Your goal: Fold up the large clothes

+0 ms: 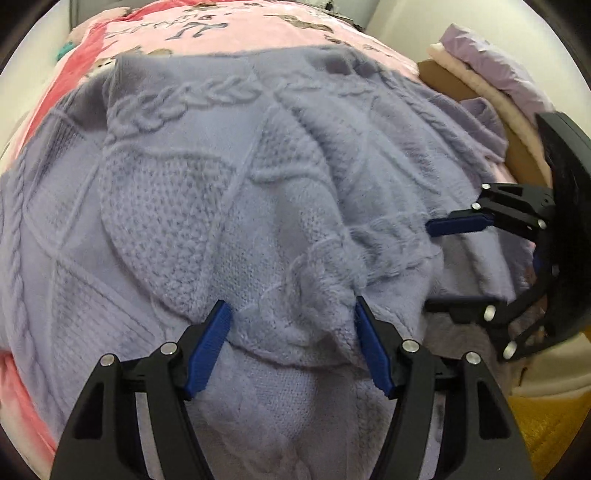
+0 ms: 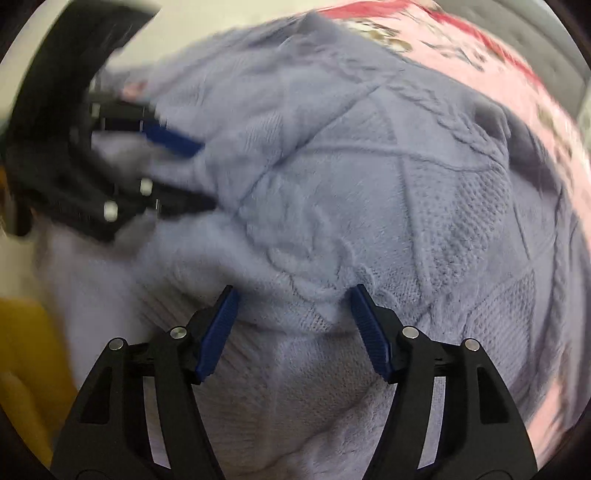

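Note:
A lavender cable-knit sweater [image 1: 207, 192] lies spread over a pink printed blanket [image 1: 207, 26]; it fills the right wrist view too [image 2: 369, 192]. My left gripper [image 1: 291, 325] is open, its blue pads on either side of a raised fold of the knit. My right gripper [image 2: 291, 314] is open over another bunched fold. The right gripper also shows at the right edge of the left wrist view [image 1: 436, 266], jaws apart around the sweater's edge. The left gripper shows blurred at upper left in the right wrist view [image 2: 184, 173].
A stack of folded cream and lilac clothes [image 1: 491, 70] sits on a brown cardboard surface [image 1: 454, 85] at the far right. Something yellow [image 1: 546, 424] lies at the lower right, also in the right wrist view [image 2: 26, 347]. The pink blanket [image 2: 491, 62] extends beyond the sweater.

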`<state>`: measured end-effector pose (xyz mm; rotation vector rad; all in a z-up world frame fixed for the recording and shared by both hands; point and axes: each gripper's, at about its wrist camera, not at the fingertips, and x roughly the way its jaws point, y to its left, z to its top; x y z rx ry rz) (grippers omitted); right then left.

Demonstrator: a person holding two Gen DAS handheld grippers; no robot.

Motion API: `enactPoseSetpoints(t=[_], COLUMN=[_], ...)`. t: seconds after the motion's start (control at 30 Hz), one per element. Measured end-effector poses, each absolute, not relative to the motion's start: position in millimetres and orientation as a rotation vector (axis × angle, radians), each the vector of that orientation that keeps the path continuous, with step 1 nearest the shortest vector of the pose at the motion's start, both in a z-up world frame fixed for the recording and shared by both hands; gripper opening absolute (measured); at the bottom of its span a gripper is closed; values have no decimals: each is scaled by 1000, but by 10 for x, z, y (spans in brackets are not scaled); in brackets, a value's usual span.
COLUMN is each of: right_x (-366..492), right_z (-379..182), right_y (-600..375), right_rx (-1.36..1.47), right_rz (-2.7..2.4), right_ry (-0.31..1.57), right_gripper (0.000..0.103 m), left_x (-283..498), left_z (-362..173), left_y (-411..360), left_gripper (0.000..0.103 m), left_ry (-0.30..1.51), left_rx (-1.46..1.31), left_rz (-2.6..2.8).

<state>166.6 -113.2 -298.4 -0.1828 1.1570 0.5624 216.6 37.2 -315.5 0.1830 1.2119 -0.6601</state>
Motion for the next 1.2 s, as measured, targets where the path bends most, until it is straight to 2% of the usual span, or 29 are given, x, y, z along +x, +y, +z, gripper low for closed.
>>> enactPoseSetpoints(t=[0.03,0.07,0.13,0.2,0.33,0.47,0.6,0.63,0.67,0.7,0.73,0.77,0.8,0.87,0.9,1.1,1.2], right_x=[1704,1761,1913,2202,2828,3393,3687,3658,3685,3666,3606,3559,3541,3555,3584,3968,4309], right_z=[-2850,-2740,-2492,-2287,-2236,-2430,-2809,-2874,-2982,-3087,-3131,-3138,-3128,-3075,-3018,-2441,-2352], right_y=[-1215,-1290,-1460,-1667,-1972,-2130,-2082,-2051,-2013,-1936,-1904,-1884,-1885,-1899,-1913,-1916,-1925], right_rx=[-112,-65,-13,20,67,122,171,166,151,117,104,114,142,155,155,66,12], right_rz=[554,536,506,466,380,298,289,303,327,352,359,370,375,351,341,319,281], right_ry=[1145,1120,1053,987,953,974,1078,1098,1125,1149,1148,1141,1125,1105,1089,966,977], right_gripper=[61,63,71,74,74,74,72,69,55,38,32,22,18,13,9,8,8], left_x=[2231,2279,2421,2686,3236,3656,3873,3909,3914,3926,3928,3923,3905,3900,3918,4206,4459], left_z=[-3032,-2959,-2743,-2573,-2527,-2712,-2915,-2979,-3037,-3118,-3169,-3193,-3182,-3144,-3106,-2823,-2713], left_y=[415,430,526,616,692,706,677,649,643,608,583,551,535,548,572,582,542], left_gripper=[70,80,87,88,88,88,87,78,65,57,41,39,36,14,14,9,9], left_ry=[1204,1188,1110,1055,1027,1056,1083,1102,1121,1158,1179,1181,1160,1133,1123,1023,1008], left_rx=[178,182,209,213,207,142,88,87,83,68,59,54,47,11,-37,-64,-68], left_rz=[-676,-677,-662,-659,-573,-491,-412,-384,-374,-381,-385,-370,-350,-342,-343,-316,-298])
